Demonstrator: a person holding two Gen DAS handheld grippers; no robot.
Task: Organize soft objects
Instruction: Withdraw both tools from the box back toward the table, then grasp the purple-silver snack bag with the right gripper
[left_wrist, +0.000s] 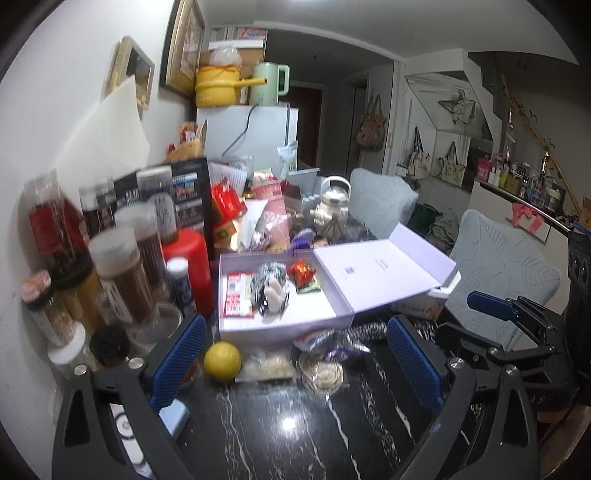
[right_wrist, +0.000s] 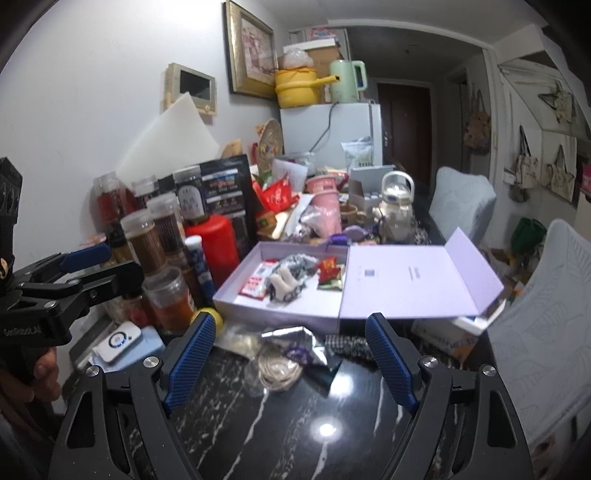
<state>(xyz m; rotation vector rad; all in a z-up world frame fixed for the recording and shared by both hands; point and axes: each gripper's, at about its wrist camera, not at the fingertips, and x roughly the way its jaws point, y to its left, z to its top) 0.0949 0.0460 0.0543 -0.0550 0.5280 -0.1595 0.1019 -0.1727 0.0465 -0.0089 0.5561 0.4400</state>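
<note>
The lavender box (right_wrist: 280, 306) is sitting open on the black marble table (right_wrist: 295, 424), its lid (right_wrist: 413, 280) lying flung back toward three o'clock. Inside, a black-and-white striped soft toy (right_wrist: 291, 275) with a cream face is lying near the middle, a red printed packet (right_wrist: 256, 282) is touching it at nine o'clock, and a red-and-green snack pouch (right_wrist: 328, 275) is resting just beside it at three o'clock.

Just outside the box wall, at six o'clock, a crumpled silver-and-purple wrapper (right_wrist: 299, 345), a clear bag of coiled cord (right_wrist: 275, 369) and a black-and-white checked cloth (right_wrist: 349, 345) are lying together on the marble. A yellow ball (left_wrist: 222, 360) is sitting near the box's near-left corner, with a clear packet of pale pieces (left_wrist: 267, 365) just beside it at three o'clock.

The right gripper (right_wrist: 291, 363) is hovering over this loose pile with its blue fingers (right_wrist: 192, 365) spread wide, holding nothing. The left gripper (left_wrist: 295, 363) is likewise gaping wide and carrying nothing, its fingers bracketing the ball and wrapper.

Spice jars (left_wrist: 122, 273) and a red canister (left_wrist: 192, 269) are crowding the table at nine o'clock. A white teapot (right_wrist: 395, 210) is standing beyond the box at twelve o'clock, amid other clutter.
</note>
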